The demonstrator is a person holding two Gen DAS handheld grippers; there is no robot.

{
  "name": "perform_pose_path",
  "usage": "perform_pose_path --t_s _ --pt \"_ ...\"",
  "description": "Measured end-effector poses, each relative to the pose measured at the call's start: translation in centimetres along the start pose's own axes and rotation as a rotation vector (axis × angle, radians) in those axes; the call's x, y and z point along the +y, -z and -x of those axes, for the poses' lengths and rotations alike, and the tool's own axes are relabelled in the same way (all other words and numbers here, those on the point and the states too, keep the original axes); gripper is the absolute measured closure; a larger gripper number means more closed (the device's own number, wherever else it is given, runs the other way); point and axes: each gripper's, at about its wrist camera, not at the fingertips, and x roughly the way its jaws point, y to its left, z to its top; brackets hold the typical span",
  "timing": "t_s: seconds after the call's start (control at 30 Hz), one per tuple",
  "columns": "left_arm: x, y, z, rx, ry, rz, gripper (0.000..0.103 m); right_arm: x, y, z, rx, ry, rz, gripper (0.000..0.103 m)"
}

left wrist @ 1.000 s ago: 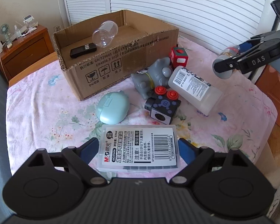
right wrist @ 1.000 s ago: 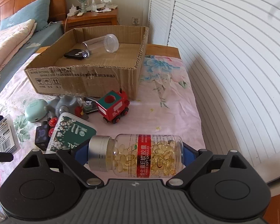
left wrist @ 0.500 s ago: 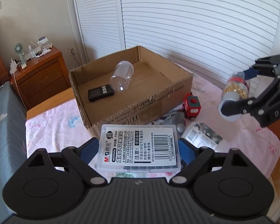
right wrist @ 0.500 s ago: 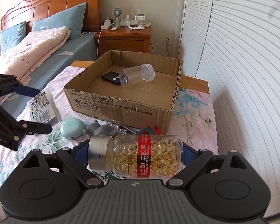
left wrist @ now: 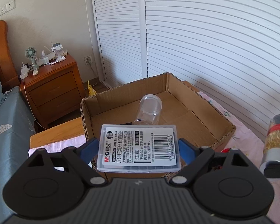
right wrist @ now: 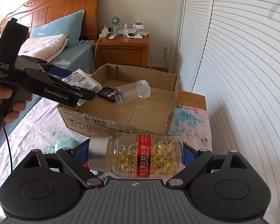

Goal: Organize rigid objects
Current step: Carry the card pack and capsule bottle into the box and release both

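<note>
Much of the flowered pink bedspread lay hidden behind the gripper bodies. Only the top of a mint-green rounded case showed past the right gripper, and a scrap of red below the bottle could not be identified. In the left wrist view the flat black remote was wholly covered; the right wrist view showed it on the floor of the open brown cardboard box, touching the base of a clear empty plastic jar lying on its side.

The left gripper had its blue pads pressed on the short ends of a flat clear plastic case with a white barcode label, held over the box's near-left corner. A hand gripped its handle, cut off at the frame edge.

The right gripper clamped a clear bottle of yellow capsules with a silver cap and red label end to end, in the air short of the box's front wall.

A wooden nightstand with a small green fan stood behind the box, white louvred doors to its right.
</note>
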Motion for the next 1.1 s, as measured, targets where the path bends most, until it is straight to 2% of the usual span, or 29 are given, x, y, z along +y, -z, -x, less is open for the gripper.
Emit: perform_pose_path --t_s 0.1,0.17,0.33,0.5,0.67,0.8,1.1 --pt "0.2 1.0 -0.4 -0.002 -0.016 0.025 0.011 0.0 -0.3 -0.2 -0.001 -0.002 -0.005 0.007" --pt "0.3 1.7 -0.1 -0.001 -0.021 0.032 0.005 0.1 -0.5 -0.4 0.000 -0.001 -0.006 0.007" --pt "0.5 4.1 2.5 0.001 -0.024 0.077 0.002 0.3 -0.9 -0.8 0.003 -0.001 -0.003 0.007" --pt "-0.1 7.0 5.1 0.009 -0.030 0.094 0.002 0.8 -1.6 -1.2 0.008 -0.002 -0.005 0.007" --pt "-0.7 9.5 6.5 0.022 -0.077 0.140 0.002 1.2 -2.8 -1.8 0.008 -0.006 -0.023 0.007" --pt "-0.5 10.8 7.6 0.017 -0.109 0.154 0.002 1.5 -3.9 -2.4 0.010 0.004 -0.039 0.007" --pt "0.2 12.2 9.8 -0.034 -0.096 0.161 0.002 2.3 -6.7 -4.5 0.021 0.040 -0.073 0.007"
